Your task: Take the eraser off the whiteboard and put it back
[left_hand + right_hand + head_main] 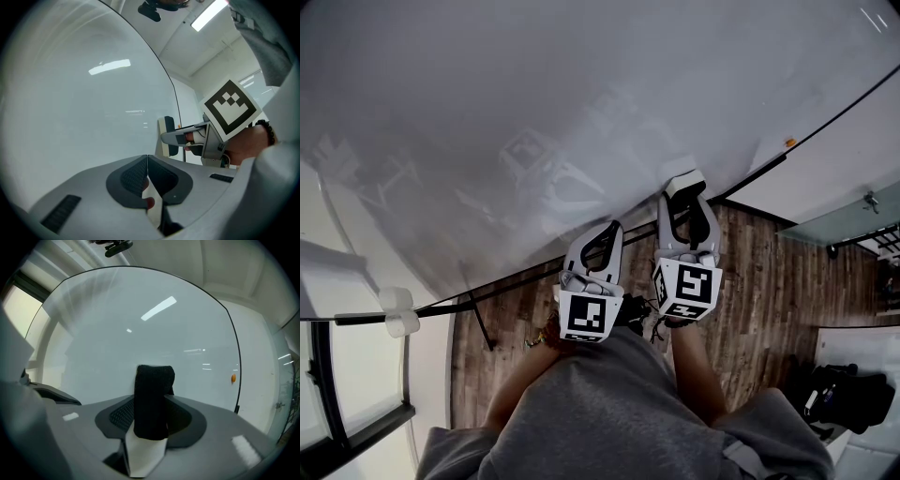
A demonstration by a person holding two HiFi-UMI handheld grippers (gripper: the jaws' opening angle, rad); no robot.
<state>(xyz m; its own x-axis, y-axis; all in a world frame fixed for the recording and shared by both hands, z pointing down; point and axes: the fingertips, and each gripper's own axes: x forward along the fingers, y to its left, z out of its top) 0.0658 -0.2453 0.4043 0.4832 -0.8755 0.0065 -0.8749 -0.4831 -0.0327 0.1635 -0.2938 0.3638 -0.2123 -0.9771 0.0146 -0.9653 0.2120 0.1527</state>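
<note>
Right gripper view, right claw (151, 405) clamped on felt-faced eraser (153, 387), glossy whiteboard (117, 329), left claw (147, 166) clenched

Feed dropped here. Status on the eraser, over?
Left gripper shut, empty. Right gripper shut on eraser, at the whiteboard. Nothing in the way.

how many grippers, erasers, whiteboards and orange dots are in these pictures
grippers: 2, the left gripper and the right gripper
eraser: 1, between the right gripper's jaws
whiteboard: 1
orange dot: 1, on the whiteboard near its edge
total: 5
</note>
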